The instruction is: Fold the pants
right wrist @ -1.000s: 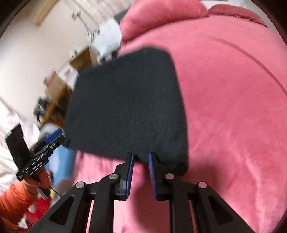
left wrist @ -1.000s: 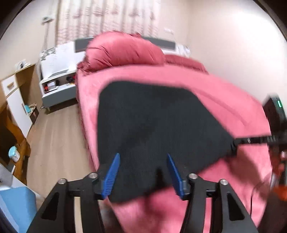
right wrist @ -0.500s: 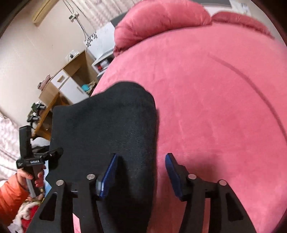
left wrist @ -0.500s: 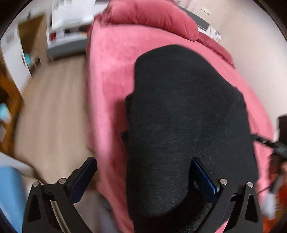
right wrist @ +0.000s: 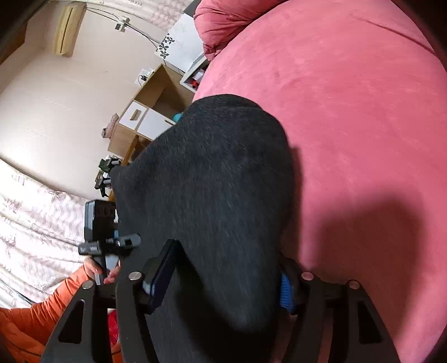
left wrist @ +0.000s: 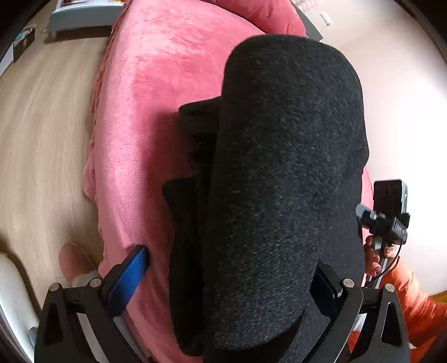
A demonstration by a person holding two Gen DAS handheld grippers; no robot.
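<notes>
The black pants are lifted in a thick folded bundle above the pink bed. A lower layer hangs toward the bed at the left. My left gripper is open, with the bundle lying between its wide-spread blue fingers. In the right wrist view the pants drape between the open fingers of my right gripper. Each gripper shows at the far side of the bundle in the other view, the right gripper and the left gripper.
The pink bed cover fills the right. A pink pillow lies at the head. A wooden floor runs along the bed's left edge. A wooden desk with white drawers stands by the wall. An orange sleeve is behind the grippers.
Both grippers have opened wide. The pants went from flat on the bed to a raised folded bundle lying across both sets of fingers, and both views have closed in on it.
</notes>
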